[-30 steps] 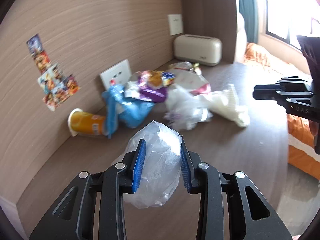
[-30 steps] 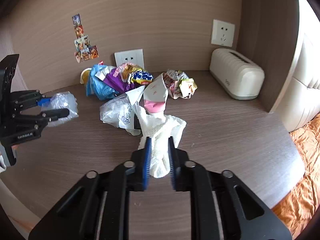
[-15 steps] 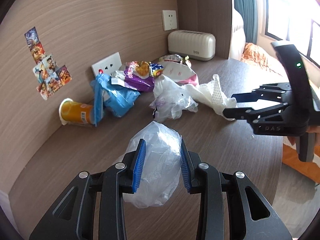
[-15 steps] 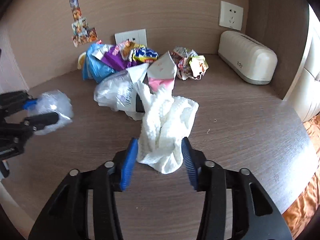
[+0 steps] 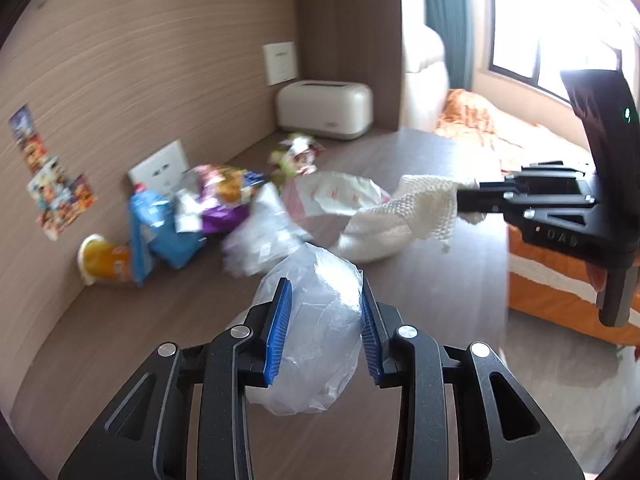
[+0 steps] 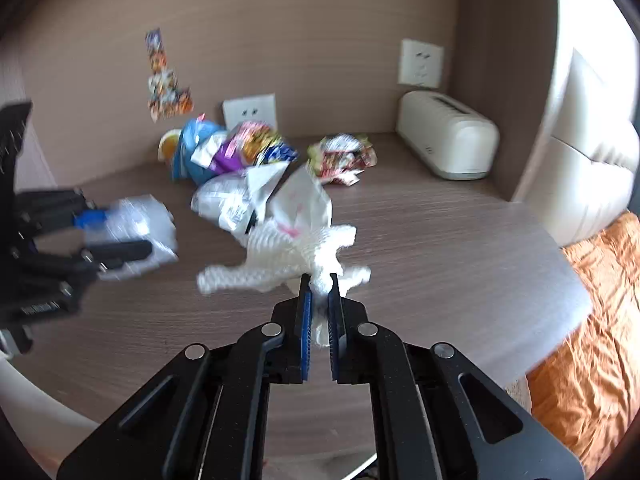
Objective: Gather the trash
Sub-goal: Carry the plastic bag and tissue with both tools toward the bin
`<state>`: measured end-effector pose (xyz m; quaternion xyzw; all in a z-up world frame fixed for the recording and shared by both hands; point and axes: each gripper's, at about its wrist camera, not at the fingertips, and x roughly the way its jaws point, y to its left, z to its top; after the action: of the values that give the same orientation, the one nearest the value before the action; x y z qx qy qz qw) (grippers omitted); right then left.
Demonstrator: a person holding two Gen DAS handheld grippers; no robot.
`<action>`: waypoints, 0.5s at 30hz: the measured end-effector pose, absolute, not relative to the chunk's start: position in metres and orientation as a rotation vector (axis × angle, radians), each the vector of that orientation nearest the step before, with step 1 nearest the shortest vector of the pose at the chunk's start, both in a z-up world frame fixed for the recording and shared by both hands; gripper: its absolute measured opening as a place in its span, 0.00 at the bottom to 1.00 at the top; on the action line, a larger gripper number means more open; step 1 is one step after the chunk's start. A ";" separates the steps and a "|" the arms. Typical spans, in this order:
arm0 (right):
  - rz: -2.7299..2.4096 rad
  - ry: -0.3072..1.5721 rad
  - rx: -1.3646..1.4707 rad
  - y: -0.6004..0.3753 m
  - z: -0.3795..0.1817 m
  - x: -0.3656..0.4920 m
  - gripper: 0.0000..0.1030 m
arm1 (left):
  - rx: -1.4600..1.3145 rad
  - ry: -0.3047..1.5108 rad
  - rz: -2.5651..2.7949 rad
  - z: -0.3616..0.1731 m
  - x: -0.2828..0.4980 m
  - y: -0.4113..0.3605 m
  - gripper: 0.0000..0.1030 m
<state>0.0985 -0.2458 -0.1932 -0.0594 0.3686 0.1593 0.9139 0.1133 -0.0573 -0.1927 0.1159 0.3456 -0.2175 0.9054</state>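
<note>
Jaws of the right gripper (image 6: 319,312) stand nearly together, pinching a corner of the white knitted cloth (image 6: 288,252); the rest of it trails up and to the left of the pads in the right wrist view, toward the centre of the frame, blurred. From the left wrist view the same cloth (image 5: 404,216) stretches from the right gripper (image 5: 470,196) at right of centre leftward and down to the tabletop (image 5: 432,292), its long axis running roughly right to left, its far end seemingly resting against the pile. I judge that the next move turns on this: the cloth is only partly lifted, so the pull has to run away from the pile, toward the lower right of the frame, to free it without dragging the neighbours.

Jaws of the left gripper (image 5: 325,332) are moderately apart and filled by a crumpled clear plastic bag (image 5: 320,320), which bulges above and hangs below the blue pads, low in the middle of the frame; it appears clear of the tabletop.

Left on the tabletop: a white-and-pink paper bag (image 5: 332,196) touching the cloth, a translucent plastic bag (image 5: 260,240) beside it, colourful snack wrappers (image 5: 224,196), a blue packet (image 5: 160,228) and an orange cup (image 5: 100,260) on its side near the wall, at left centre. A crumpled wrapper (image 5: 298,156) lies apart, nearer the cream toaster (image 5: 324,108). Right gripper is the nearer one to the pile's near edge.
</note>
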 end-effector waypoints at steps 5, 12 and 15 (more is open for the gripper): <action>0.231 0.685 -0.043 -0.290 -0.159 0.072 0.08 | 0.257 0.694 -0.574 -0.189 0.105 -0.102 0.32; 0.101 0.651 -0.007 -0.335 -0.143 0.032 0.08 | 0.305 0.666 -0.748 -0.186 0.084 -0.168 0.32; 0.059 0.670 -0.002 -0.353 -0.150 0.011 0.08 | 0.326 0.660 -0.817 -0.187 0.074 -0.197 0.32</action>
<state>0.0114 -0.3529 -0.1496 -0.0009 0.3287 0.0291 0.9440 0.0744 -0.1970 -0.1869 0.1547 0.3138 -0.3881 0.8526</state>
